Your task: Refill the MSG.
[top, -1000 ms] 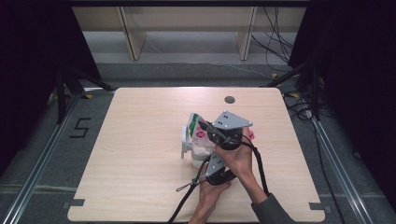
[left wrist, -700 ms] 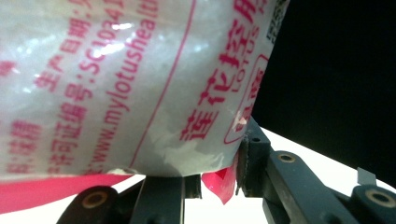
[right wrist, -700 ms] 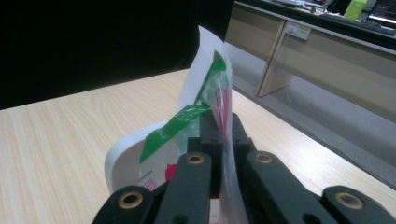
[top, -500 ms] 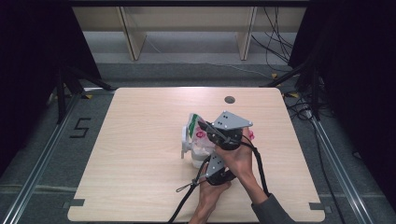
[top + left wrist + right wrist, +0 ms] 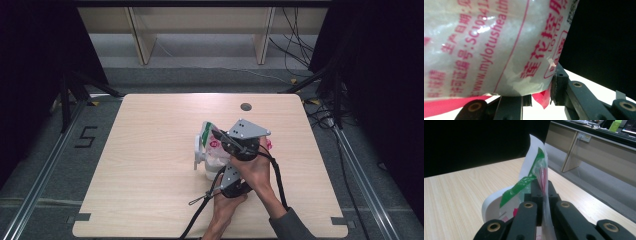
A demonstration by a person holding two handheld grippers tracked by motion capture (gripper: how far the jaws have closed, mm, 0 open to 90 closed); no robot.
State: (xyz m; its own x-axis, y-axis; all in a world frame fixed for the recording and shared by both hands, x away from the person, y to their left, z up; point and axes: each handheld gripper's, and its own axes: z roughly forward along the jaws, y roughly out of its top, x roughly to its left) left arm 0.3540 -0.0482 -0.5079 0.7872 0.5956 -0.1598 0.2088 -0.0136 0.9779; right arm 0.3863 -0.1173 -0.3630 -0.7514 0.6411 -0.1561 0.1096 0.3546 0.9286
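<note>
A clear plastic bag [image 5: 212,146] with red print and a green strip at its top stands tilted at the table's [image 5: 150,165] middle. My right gripper [image 5: 218,136], the one with the grey plate, is shut on the bag's thin upper edge [image 5: 541,173]; its jaws [image 5: 544,191] meet on the film. My left gripper [image 5: 223,173] is just below it, near the person's hands. In the left gripper view the bag [image 5: 494,45] sits between the jaws of the left gripper [image 5: 534,92], and the right pad [image 5: 556,85] presses its lower corner. A white curved part [image 5: 198,152] adjoins the bag's left side.
A round cable hole [image 5: 245,106] is in the table near its far edge. Black cables trail from both grippers toward the near edge. Wooden shelf legs [image 5: 140,42] stand beyond the table, and rails run along the floor on both sides.
</note>
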